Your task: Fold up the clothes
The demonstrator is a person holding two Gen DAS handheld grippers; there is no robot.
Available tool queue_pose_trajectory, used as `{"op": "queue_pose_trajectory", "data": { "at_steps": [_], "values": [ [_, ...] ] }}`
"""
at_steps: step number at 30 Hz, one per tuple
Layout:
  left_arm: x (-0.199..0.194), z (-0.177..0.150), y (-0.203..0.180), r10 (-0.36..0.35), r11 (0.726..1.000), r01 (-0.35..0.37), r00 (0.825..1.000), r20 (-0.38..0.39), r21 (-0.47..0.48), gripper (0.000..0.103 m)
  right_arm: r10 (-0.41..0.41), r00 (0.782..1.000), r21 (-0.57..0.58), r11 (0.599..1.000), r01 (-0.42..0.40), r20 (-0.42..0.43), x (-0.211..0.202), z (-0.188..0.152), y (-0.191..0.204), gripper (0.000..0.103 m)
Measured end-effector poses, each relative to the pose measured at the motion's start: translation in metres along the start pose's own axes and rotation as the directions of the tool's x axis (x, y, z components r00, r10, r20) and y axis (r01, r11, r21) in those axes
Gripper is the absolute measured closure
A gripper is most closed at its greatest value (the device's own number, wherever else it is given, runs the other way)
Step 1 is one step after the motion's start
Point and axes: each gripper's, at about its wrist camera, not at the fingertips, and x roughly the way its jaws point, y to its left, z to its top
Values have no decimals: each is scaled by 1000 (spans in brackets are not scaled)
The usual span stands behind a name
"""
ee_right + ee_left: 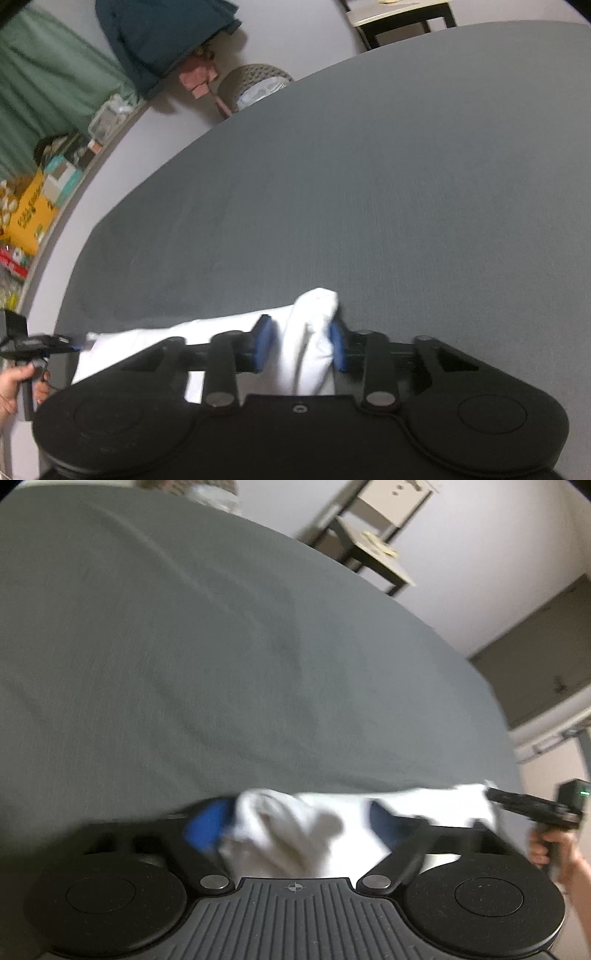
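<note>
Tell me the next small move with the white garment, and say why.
Probably carry both held corners forward together over the grey bed sheet and lay them down. The left hand-held gripper and right hand-held gripper each pinch a bunch of the white garment, which stretches between them at the near edge, with open sheet ahead.

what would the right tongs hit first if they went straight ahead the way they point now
The right tongs already have the white garment bunched between their blue pads. Beyond that fold lies only the bare grey bed sheet, so they would probably skim it, though depth is unclear.
</note>
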Motion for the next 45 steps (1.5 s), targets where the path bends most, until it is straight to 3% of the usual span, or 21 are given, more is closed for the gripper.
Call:
{"op": "queue_pose_trajectory", "data": {
  "at_steps": [5, 7, 11, 13, 15, 16, 20, 26, 30, 35, 43, 45],
  "values": [
    [-9, -9, 5, -5, 999, 5, 1000, 10, 45, 62, 19, 1000, 50, 999, -19, -3, -2, -4, -5, 77],
    [-11, -10, 7, -6, 999, 5, 1000, 28, 35, 62, 32, 999, 71, 997, -30, -18, 0, -4, -6, 69],
    [-12, -9, 8, 8, 999, -10, 999, 49, 42, 62, 14, 1000, 33, 999, -14, -19, 6, -1, 2, 68],
    [-14, -10, 7, 21, 998, -25, 998, 63, 52, 64, 2, 1000, 23, 1000, -2, -12, 7, -1, 5, 77],
    [-17, -12, 6, 53, 996, -58, 995, 80, 63, 78, -1, 1000, 0, 1000, 1, 2, 3, -2, 8, 86],
    [-20, -15, 7, 57, 996, -62, 995, 86, 62, 84, 2, 1000, -18, 1000, -2, 12, -2, -3, 11, 88],
    [-33, -25, 4, 50, 994, -63, 987, 151, 85, 89, 17, 999, -92, 996, -12, 51, -23, -7, 20, 90],
    [-73, -38, -4, -73, 991, 40, 964, 255, 131, 89, 45, 993, -202, 979, -23, 108, -54, -13, 34, 90],
    [-108, -54, -20, -154, 977, 99, 940, 306, 190, 89, 79, 994, -288, 956, -54, 73, -87, -45, 37, 91],
    [-158, -95, -30, -239, 945, 145, 917, 319, 292, 89, 116, 993, -392, 915, -97, 26, -128, -84, 40, 91],
    [-194, -165, -55, -290, 826, 164, 944, 157, 540, 89, 164, 985, -542, 823, -168, -57, -194, -147, 45, 92],
    [-195, -181, -57, -285, 786, 176, 954, 95, 593, 90, 123, 990, -590, 795, -142, -72, -191, -157, 46, 92]
  ]
}}
